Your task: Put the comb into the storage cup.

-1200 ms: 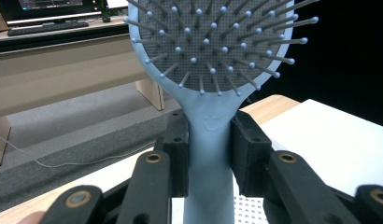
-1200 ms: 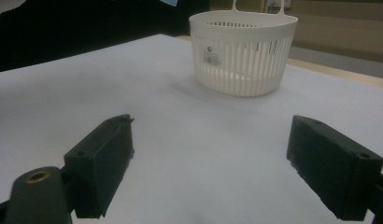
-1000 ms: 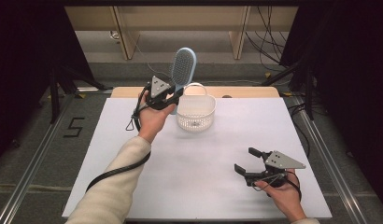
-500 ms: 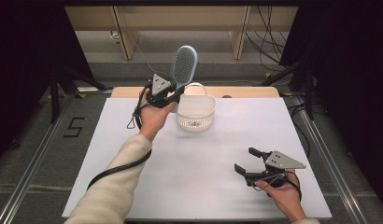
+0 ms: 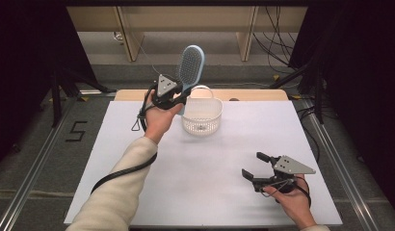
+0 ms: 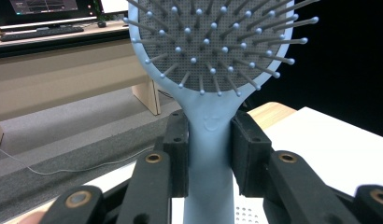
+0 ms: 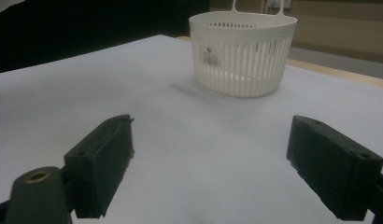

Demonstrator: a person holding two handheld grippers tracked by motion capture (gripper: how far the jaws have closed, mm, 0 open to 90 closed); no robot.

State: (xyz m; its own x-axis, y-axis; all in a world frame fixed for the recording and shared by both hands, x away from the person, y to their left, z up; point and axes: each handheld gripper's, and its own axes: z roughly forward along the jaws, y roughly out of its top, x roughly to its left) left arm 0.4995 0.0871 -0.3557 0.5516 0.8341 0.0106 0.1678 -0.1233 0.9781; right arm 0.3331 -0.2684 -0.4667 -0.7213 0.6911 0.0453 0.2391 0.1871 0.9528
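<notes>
Hairbrush [image 5: 190, 66], pale blue, held upright above the far edge of the table [image 5: 138, 144], its bristled head raised over the rim of the white basket [image 5: 201, 117]. High view: the left gripper [image 5: 178, 96] clamps the brush handle just left of the basket; the left hand [image 5: 157, 120] and a cream sleeve [image 5: 113, 197] reach in from below. The right gripper [image 5: 256, 166] lies low near the right front of the table, well apart from the basket, jaws spread wide and holding nothing.

Left gripper view: hairbrush [image 6: 213, 60] with its handle pinched between the two black jaws, bristles facing the camera; the perforated floor of the basket [image 6: 248, 214] shows just below.

Right gripper view: right gripper [image 7: 210, 158] jaws stand wide apart over bare white table [image 7: 87, 88]; the slotted basket [image 7: 241, 51], with a label on its wall, stands ahead, apart from them.
</notes>
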